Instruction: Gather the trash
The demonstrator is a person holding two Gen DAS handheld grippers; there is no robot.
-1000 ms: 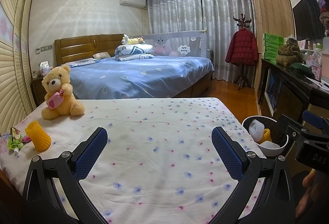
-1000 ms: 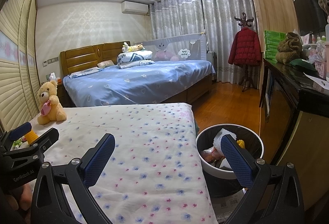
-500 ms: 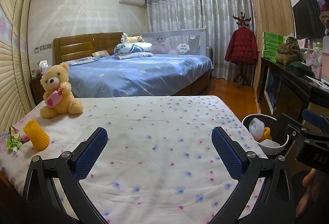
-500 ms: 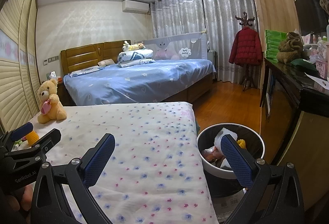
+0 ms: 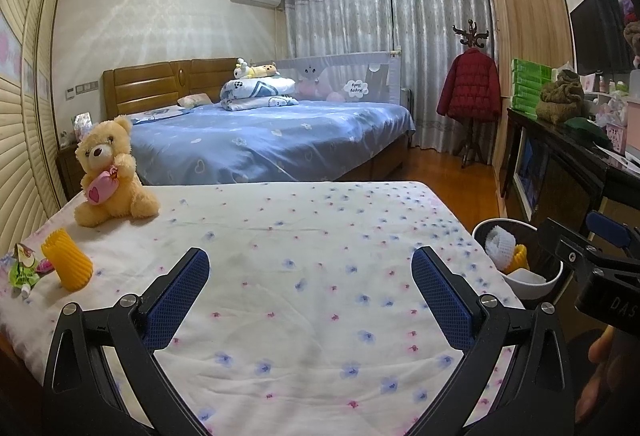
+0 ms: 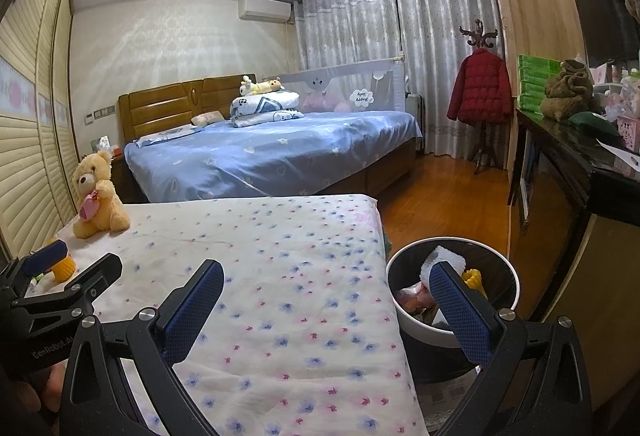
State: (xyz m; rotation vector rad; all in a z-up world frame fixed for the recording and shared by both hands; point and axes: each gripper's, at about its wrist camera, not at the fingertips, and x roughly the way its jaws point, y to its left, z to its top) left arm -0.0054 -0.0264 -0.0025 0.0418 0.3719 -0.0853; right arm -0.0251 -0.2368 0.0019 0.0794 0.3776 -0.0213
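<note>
A yellow ribbed foam sleeve stands at the left edge of the flowered bed sheet, with a green snack wrapper beside it. My left gripper is open and empty above the sheet, right of both. My right gripper is open and empty over the bed's right edge. A white trash bin on the floor beside the bed holds white foam, a yellow piece and wrappers; it also shows in the left wrist view. The yellow sleeve is partly hidden behind the left gripper in the right wrist view.
A tan teddy bear sits at the sheet's far left. A blue bed lies beyond. A dark cabinet with clutter stands right of the bin. A red jacket hangs on a stand by the curtains.
Both grippers have drifted slightly; the views have shifted a little. Both stay open and empty. The trash on the sheet has not moved.
</note>
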